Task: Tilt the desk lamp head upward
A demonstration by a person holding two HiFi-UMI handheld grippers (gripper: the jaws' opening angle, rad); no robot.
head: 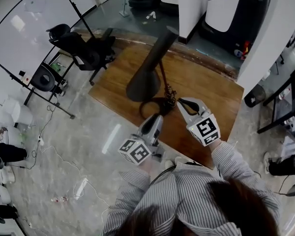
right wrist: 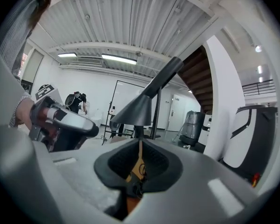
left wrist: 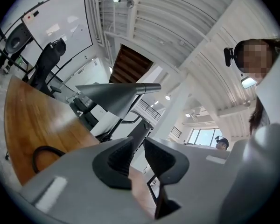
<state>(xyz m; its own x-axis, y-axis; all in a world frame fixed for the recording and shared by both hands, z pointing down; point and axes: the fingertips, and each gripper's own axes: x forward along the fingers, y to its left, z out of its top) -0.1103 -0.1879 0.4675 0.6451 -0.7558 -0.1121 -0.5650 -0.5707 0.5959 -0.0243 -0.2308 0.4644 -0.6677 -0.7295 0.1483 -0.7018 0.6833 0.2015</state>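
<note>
A dark desk lamp stands on the wooden table (head: 211, 92). Its cone-shaped head (head: 150, 63) points down and left on a thin stem above a ring base (head: 150, 107). My left gripper (head: 156, 118) hovers at the table's near edge just short of the base. In the left gripper view its jaws (left wrist: 137, 146) are open with nothing between them, and the lamp head (left wrist: 114, 97) hangs ahead and above. My right gripper (head: 181, 102) sits beside the foot of the stem. Its jaws (right wrist: 140, 146) are shut to a thin slit, with the lamp head (right wrist: 135, 108) straight ahead.
A black office chair (head: 83, 48) stands at the table's far left corner, beside a whiteboard (head: 29, 28) on stands. A white pillar (head: 191, 4) rises behind the table. Cables trail over the marble floor (head: 64, 161). People stand far off by the whiteboard (right wrist: 77, 101).
</note>
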